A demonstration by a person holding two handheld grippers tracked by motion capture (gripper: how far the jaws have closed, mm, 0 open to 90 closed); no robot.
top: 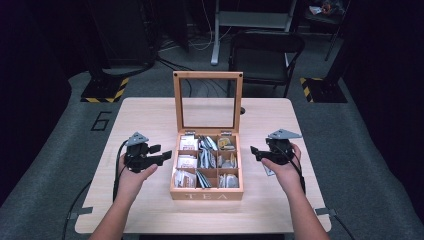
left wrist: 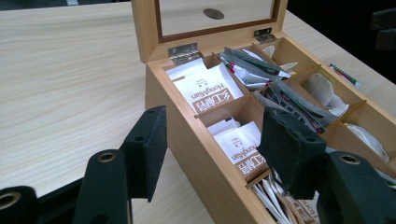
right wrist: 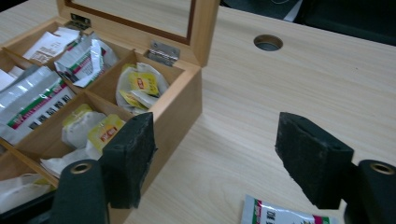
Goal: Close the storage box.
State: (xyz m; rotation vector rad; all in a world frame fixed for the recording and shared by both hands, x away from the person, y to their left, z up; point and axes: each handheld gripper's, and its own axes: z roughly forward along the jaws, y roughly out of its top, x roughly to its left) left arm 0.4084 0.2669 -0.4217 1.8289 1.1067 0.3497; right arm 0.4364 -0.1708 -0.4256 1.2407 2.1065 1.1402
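High view: mid-frame on the table [top: 150,112] an open wooden tea box [top: 206,191] holds sachets in nine compartments. Left tongs [top: 162,156], apart and empty, flank its left wall; right tongs [top: 254,152], apart and empty, hover right, above a loose sachet [right wrist: 280,214].

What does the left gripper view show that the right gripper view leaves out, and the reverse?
Left gripper view: white HongMian sachets in the tea box's near column, with the left gripper open astride the box's side wall.

Right gripper view: yellow-tagged tea bags, a round cable hole in the table, and a loose sachet lying beside the box under the open right gripper.

Both: the wooden tea box, its lid hinges and silver sachets.
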